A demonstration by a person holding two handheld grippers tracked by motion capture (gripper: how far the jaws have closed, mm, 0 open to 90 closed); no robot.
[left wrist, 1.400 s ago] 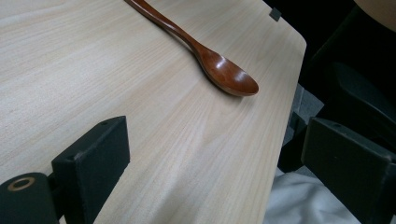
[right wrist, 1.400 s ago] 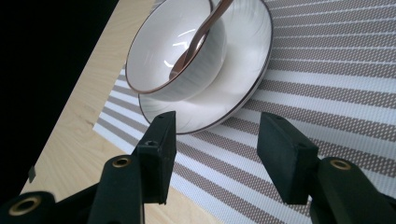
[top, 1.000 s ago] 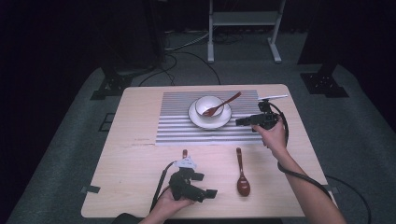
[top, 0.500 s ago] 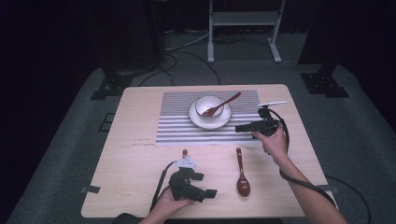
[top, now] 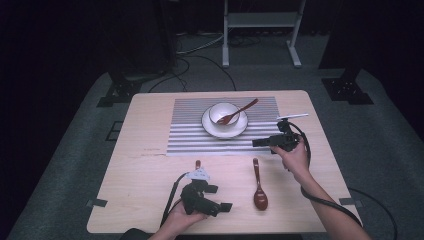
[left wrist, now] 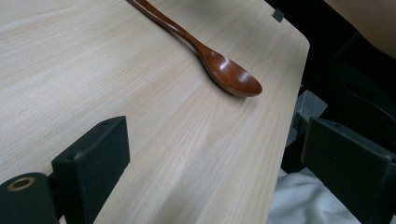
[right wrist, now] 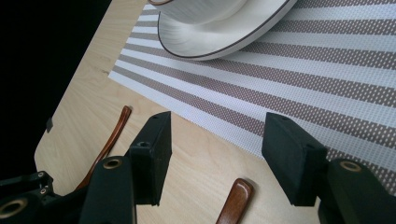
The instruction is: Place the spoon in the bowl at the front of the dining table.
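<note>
High view: wooden table (top: 150,165), striped placemat (top: 190,137), dark room.

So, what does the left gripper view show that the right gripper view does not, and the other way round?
Left gripper view: the bowl end of the spoon, the near edge of the table, and white cloth below that edge.

Right gripper view: the striped mat, the plate, and the handle of a second spoon at the left.

Both: the table, the same spoon (the right gripper view catches its handle tip), and each view's own tongs, both open: left tongs, right tongs.
</note>
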